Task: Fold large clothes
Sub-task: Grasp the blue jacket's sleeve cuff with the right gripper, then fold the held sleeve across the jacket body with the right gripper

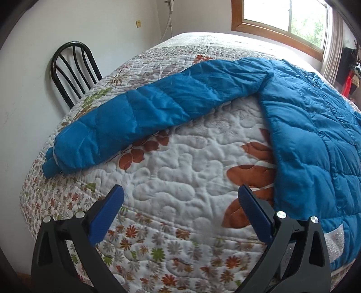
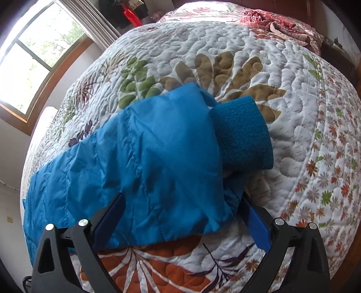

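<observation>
Between the spread fingers of the right gripper lies the end of a blue sleeve — the fabric sits in the gap with the fingers wide on either side of it, not pinching it. Just past the sleeve's shell its knit cuff pokes out, resting on the quilt that covers the bed.

Over on the left, the left gripper has its fingers spread too, with only quilt showing between them; the hem of the blue puffer jacket lies just beside its right finger. From the jacket's body the other sleeve stretches out flat across the quilt toward the bed's edge — its cuff end nearest a black chair standing against the wall. A wood-framed window sits beyond the bed.
</observation>
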{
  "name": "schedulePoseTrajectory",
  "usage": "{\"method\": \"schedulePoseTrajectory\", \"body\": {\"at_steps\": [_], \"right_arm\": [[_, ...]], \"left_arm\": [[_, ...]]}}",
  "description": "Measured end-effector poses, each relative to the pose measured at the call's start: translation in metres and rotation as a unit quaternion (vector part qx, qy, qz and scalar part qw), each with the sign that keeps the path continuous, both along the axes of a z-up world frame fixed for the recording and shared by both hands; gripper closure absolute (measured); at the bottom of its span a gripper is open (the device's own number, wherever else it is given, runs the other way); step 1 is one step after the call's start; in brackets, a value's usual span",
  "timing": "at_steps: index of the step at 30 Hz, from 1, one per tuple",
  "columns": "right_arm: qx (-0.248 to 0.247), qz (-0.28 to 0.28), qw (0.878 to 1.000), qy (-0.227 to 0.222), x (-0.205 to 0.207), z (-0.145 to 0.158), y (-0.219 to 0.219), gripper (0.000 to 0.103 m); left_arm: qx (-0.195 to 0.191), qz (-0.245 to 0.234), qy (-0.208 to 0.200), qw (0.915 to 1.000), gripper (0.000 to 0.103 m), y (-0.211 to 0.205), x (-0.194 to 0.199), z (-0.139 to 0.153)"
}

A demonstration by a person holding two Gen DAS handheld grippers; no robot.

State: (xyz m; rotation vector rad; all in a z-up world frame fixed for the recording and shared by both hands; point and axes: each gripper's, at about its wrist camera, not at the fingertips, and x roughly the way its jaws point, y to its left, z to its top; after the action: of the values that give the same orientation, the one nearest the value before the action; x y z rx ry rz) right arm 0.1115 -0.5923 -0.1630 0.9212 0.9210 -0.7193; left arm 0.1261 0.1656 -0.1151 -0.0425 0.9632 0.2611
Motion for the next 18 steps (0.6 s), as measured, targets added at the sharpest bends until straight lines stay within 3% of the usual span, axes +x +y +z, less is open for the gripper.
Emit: {"method": "schedulePoseTrajectory", "body": {"at_steps": [1,3,6,8,10,12,15,18], "right_arm": [[-0.007,0.000,1.000,0.003,0.003,0.001,0.000,0.005],[-0.038,0.000,0.999,0.019,0.010,0.005,0.001,0.019],[-0.062,0.013,0.998,0.012,0.020,0.013,0.003,0.048],[-0.051,0.034,0.998,-0.019,0.025,0.022,0.007,0.083],[-0.044,0.057,0.996,-0.052,0.030,0.035,0.012,0.087],[-0.066,0.077,0.993,-0.057,0.038,0.046,0.021,0.087],[-0.098,0.066,0.993,0.017,0.055,0.045,0.027,0.087],[-0.095,0.044,0.993,0.052,0.059,0.037,0.026,0.088]], "left_arm": [[-0.003,0.003,0.002,1.0000,0.003,0.005,0.000,-0.003],[-0.007,0.009,0.007,0.9999,0.003,0.015,0.001,-0.010],[-0.034,0.008,0.005,0.9994,0.003,0.024,0.004,-0.016],[-0.042,0.006,0.002,0.9991,0.003,0.029,0.005,-0.017],[-0.041,0.003,0.000,0.9991,0.003,0.030,0.007,-0.017],[-0.044,0.000,-0.001,0.9990,0.002,0.031,0.008,-0.021],[-0.046,-0.004,-0.006,0.9989,0.002,0.031,0.006,-0.022],[-0.045,-0.007,-0.006,0.9989,0.002,0.030,0.007,-0.023]]}}
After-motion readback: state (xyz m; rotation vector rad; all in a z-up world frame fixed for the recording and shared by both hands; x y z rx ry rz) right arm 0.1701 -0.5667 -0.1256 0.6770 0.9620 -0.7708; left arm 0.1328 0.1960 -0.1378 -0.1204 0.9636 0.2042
